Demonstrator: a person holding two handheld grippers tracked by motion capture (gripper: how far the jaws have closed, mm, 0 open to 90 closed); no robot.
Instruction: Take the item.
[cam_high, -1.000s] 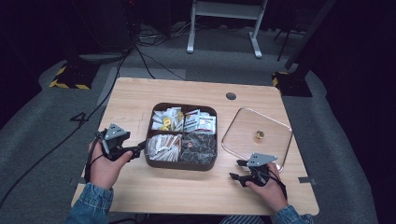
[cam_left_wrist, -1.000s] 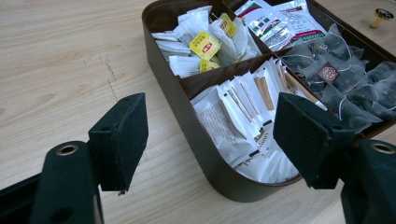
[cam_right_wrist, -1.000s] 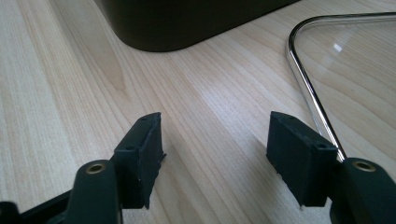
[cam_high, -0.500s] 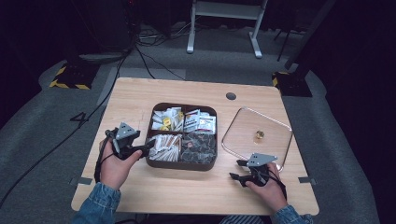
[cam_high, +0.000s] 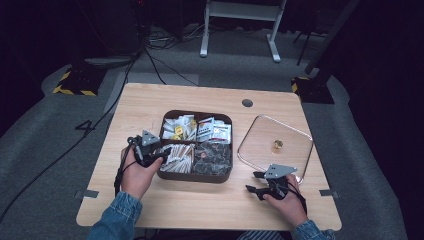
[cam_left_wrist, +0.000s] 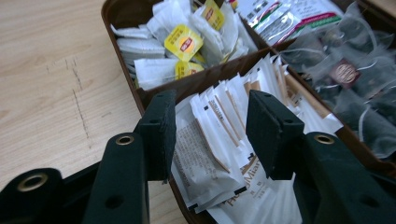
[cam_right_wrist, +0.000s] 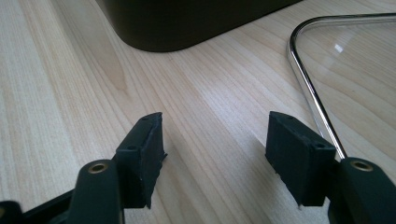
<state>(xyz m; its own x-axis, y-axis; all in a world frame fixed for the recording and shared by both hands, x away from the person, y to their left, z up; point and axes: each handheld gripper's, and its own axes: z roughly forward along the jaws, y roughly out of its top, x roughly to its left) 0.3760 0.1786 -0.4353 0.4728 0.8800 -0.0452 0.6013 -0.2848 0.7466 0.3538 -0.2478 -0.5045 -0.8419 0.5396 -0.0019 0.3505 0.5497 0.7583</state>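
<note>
White paper sachets (cam_left_wrist: 219, 140), light, thin, floppy, slick: between jaws of left tongs (cam_left_wrist: 210, 135), just been closing, not yet pinching; best nipped by upper edge. Right tongs (cam_right_wrist: 215, 154) released over worktop (cam_right_wrist: 56, 93)

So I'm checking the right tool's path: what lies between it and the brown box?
Bare tabletop between right tool and brown box, in the right gripper view.

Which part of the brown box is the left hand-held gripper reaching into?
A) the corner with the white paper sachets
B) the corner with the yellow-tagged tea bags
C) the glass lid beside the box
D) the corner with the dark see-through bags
A: the left hand-held gripper has its jaws on either side of the white paper sachets in the near-left corner of the brown box, and they have just been closing.
</note>
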